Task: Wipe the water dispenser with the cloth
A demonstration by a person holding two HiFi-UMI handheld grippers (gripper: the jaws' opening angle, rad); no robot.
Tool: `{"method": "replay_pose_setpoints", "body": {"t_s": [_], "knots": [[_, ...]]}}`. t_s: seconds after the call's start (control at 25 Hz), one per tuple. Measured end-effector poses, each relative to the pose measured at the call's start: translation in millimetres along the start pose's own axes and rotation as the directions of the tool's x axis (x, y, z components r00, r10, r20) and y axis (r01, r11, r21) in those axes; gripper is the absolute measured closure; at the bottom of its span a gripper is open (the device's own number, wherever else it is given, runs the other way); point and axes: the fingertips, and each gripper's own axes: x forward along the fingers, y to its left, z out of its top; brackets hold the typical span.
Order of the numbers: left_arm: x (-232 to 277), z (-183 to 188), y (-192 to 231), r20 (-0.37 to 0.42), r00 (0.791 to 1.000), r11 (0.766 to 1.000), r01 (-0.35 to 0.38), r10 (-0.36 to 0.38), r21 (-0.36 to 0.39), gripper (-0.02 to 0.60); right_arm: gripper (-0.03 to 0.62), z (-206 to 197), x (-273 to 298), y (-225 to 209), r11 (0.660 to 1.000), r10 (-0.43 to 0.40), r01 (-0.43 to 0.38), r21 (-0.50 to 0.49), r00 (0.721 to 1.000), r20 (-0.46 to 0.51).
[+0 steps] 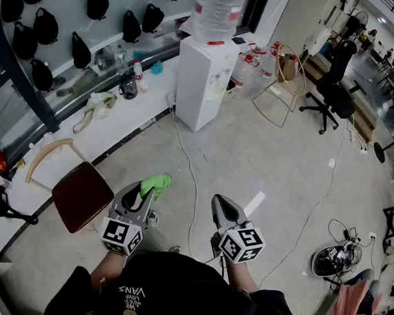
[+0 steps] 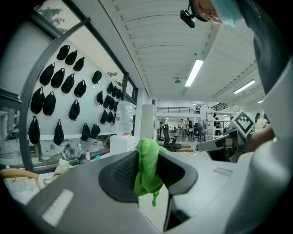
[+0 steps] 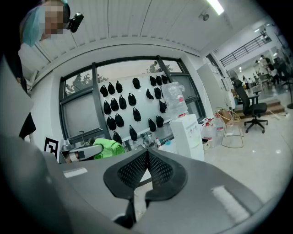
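Note:
The white water dispenser (image 1: pixel 206 81) stands across the floor ahead, with a clear bottle (image 1: pixel 218 10) on top; it also shows as the dispenser (image 2: pixel 122 142) and the dispenser (image 3: pixel 187 135). A green cloth (image 1: pixel 156 183) is pinched in my left gripper (image 1: pixel 145 195), which is shut on the cloth (image 2: pixel 147 167). My right gripper (image 1: pixel 221 207) is held beside it, jaws shut and empty; its pads (image 3: pixel 158 168) touch. Both grippers are well short of the dispenser. The cloth (image 3: pixel 108 148) shows at the left of the right gripper view.
A wooden chair (image 1: pixel 76 187) stands at the left. A white ledge (image 1: pixel 110 121) under the window wall carries bottles and bags. Spare water jugs (image 1: pixel 251 67) sit behind the dispenser. A cable (image 1: pixel 189 166) runs over the floor. An office chair (image 1: pixel 335 90) is at the right.

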Motion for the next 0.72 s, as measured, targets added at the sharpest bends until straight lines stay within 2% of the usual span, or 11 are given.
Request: {"method": "replay_pose_setpoints", "body": {"t_s": [0.32,0.52,0.72], "knots": [[35,-8,35,-0.014,1.0,0.999,0.004,-0.004,-0.035,0.466,0.588,7,47,-18,0.998,-0.057,0.056,-0.027,0.998,-0.003],[84,-1,77,-0.016,0.999,0.999,0.038,-0.039,-0.033,0.466,0.589,23,106,-31,0.996,-0.091,0.091,-0.023,0.995,-0.026],[136,15,132,-0.019,0.997,0.997,0.077,-0.077,-0.015,0.466,0.589,47,173,-40,0.992,-0.128,0.128,-0.016,0.992,-0.006]]}}
